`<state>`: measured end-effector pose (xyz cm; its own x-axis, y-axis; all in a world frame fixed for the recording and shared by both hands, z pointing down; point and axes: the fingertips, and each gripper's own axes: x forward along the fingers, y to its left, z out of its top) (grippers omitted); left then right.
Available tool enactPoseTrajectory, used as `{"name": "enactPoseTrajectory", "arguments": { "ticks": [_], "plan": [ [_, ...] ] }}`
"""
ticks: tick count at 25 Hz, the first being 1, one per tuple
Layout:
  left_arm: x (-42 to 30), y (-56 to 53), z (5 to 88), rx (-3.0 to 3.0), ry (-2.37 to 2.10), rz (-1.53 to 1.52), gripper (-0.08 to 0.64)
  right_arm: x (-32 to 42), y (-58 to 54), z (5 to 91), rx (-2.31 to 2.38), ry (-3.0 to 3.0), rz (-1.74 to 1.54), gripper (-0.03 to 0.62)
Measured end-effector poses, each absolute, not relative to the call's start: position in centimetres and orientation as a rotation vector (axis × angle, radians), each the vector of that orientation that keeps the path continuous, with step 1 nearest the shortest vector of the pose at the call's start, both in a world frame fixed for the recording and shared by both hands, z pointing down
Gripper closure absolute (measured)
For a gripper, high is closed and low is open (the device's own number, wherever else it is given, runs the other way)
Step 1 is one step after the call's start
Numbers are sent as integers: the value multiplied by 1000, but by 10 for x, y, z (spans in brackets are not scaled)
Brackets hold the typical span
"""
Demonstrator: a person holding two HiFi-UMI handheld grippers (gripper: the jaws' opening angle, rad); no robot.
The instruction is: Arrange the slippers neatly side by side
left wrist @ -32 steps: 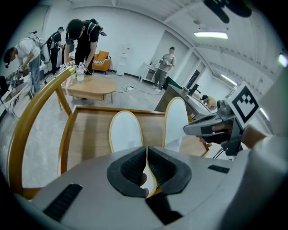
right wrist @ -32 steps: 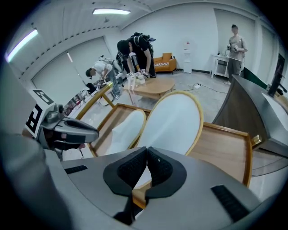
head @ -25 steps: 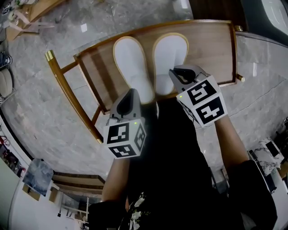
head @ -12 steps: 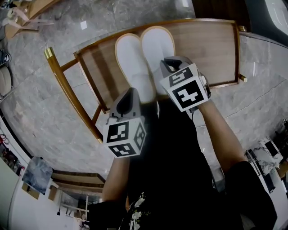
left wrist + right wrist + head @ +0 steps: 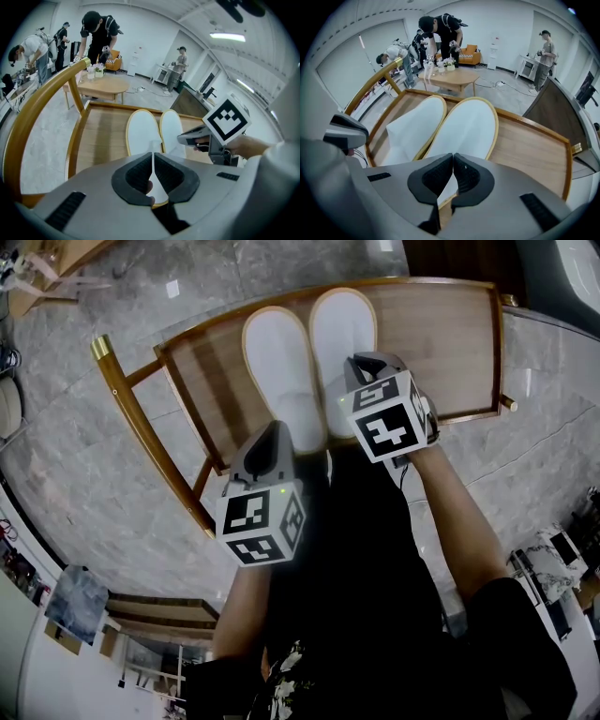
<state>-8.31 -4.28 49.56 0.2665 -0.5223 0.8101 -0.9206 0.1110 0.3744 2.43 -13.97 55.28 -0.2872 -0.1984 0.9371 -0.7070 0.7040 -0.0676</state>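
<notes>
Two white slippers with tan rims lie side by side, touching, on a wooden rimmed tray (image 5: 441, 343). My left gripper (image 5: 274, 435) is shut on the heel end of the left slipper (image 5: 277, 371); in the left gripper view a thin white piece of that slipper (image 5: 142, 133) stands pinched between the pads of the left gripper (image 5: 153, 157). My right gripper (image 5: 364, 371) is shut on the heel edge of the right slipper (image 5: 339, 334). The right gripper view shows that slipper (image 5: 466, 129) running away from the right gripper (image 5: 453, 161), with the left slipper (image 5: 415, 124) beside it.
The tray sits on a wooden frame with brass-tipped rails (image 5: 141, 427) over a marble floor (image 5: 84, 484). Several people stand around a low round table (image 5: 101, 86) farther back. A dark counter (image 5: 555, 105) stands at the right.
The right gripper has moved left and down with the right slipper, closing the gap to the left slipper. The left gripper has stayed in place.
</notes>
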Motion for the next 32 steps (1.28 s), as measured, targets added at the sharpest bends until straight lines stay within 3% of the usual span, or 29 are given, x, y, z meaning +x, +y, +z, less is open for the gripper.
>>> {"name": "enactPoseTrajectory", "arguments": {
  "ticks": [28, 32],
  "plan": [
    [-87, -43, 478, 1583, -1419, 497, 545, 2, -139, 539, 787, -2055, 686, 558],
    [-85, -38, 484, 1567, -1404, 496, 545, -3, -137, 540, 779, -2084, 720, 529]
  ]
}}
